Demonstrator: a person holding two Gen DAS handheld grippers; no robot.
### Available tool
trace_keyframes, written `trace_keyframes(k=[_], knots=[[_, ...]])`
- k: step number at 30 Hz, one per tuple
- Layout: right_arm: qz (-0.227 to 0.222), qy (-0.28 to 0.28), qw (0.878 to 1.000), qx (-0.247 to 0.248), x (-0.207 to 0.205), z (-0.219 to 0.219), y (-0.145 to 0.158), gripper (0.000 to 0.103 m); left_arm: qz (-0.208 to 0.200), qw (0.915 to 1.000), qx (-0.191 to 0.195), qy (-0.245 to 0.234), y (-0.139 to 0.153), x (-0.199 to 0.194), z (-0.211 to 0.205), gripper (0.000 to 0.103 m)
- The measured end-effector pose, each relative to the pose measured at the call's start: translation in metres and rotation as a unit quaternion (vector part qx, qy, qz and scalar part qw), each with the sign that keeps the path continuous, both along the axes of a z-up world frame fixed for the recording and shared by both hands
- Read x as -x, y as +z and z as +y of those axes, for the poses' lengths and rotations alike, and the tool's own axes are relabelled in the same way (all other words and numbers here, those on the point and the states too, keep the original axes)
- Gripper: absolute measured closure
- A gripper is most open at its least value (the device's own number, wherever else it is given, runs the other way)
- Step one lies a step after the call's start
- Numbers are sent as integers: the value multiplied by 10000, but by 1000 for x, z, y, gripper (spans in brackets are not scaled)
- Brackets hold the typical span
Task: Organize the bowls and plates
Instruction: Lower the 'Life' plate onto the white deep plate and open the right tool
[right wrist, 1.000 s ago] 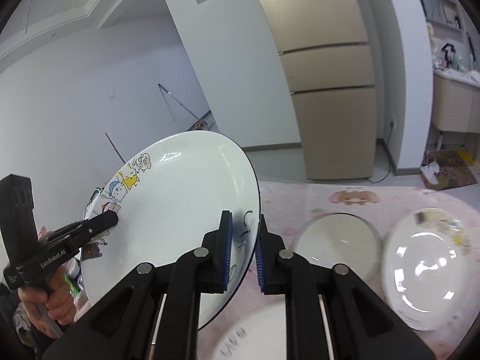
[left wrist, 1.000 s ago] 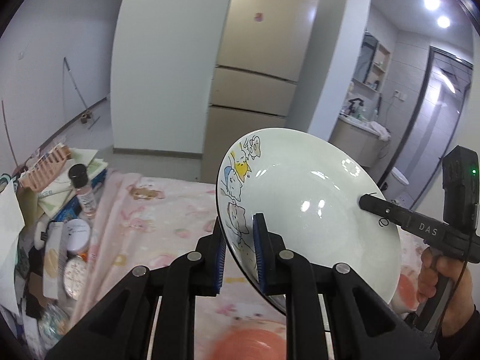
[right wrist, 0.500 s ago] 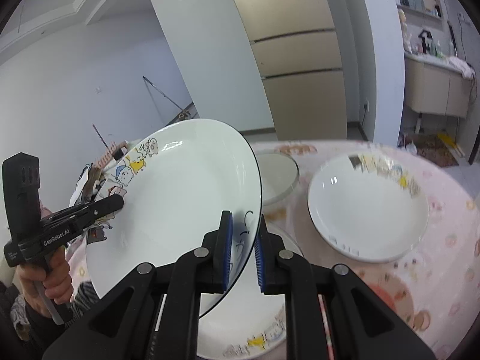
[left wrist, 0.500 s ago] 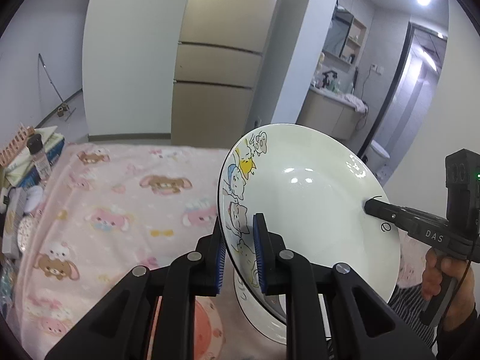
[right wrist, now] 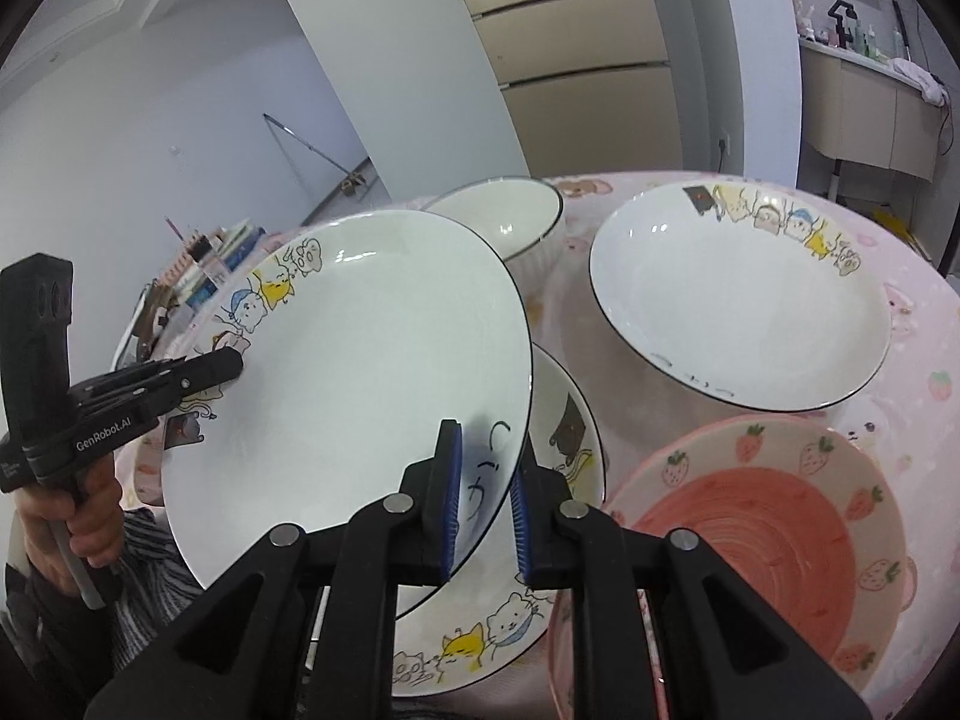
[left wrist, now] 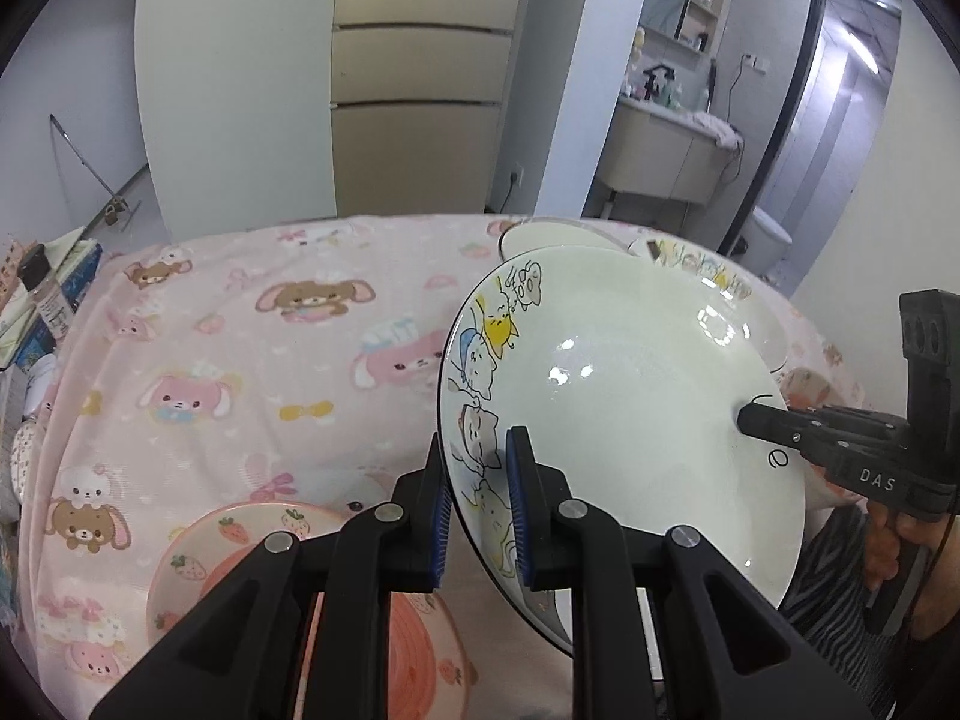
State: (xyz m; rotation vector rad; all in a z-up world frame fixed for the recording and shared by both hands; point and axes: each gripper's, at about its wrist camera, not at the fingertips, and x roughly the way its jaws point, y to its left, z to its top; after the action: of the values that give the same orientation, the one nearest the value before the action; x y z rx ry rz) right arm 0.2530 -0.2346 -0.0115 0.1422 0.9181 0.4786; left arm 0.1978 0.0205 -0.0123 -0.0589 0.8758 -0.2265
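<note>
A white plate [left wrist: 630,396] with cartoon cats along its rim hangs tilted above the table, held at two opposite edges. My left gripper [left wrist: 477,480] is shut on the cat-printed edge. My right gripper [right wrist: 486,480] is shut on the edge with black writing. Each gripper also shows in the other's view: the right gripper [left wrist: 747,420] and the left gripper [right wrist: 231,363], each in a person's hand. Right under the held plate [right wrist: 360,360] lies a second cat plate [right wrist: 480,654], partly covered by it.
A third cat plate [right wrist: 738,312] and a white bowl [right wrist: 504,222] stand farther back on the pink cartoon tablecloth [left wrist: 240,330]. A pink strawberry plate [right wrist: 750,528] lies near the front. A bottle [left wrist: 45,288] and books crowd the table's left end.
Both grippers have come down and forward with the plate between them. The table has risen into view, and the plate now hangs just over the second cat plate.
</note>
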Motion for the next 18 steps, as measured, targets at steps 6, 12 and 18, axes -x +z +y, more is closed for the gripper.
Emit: trace_keyframes(k=[6, 12, 18], knots=[[-47, 118, 9992, 370, -2, 9, -3, 88, 123, 9999, -2, 22, -8, -8, 6, 85], [-71, 243, 9974, 676, -6, 17, -6, 87, 173, 9998, -131, 10, -11, -10, 7, 85], [-112, 355, 9927, 1147, -8, 28, -8, 86, 238, 9993, -304, 12, -19, -14, 6, 85]])
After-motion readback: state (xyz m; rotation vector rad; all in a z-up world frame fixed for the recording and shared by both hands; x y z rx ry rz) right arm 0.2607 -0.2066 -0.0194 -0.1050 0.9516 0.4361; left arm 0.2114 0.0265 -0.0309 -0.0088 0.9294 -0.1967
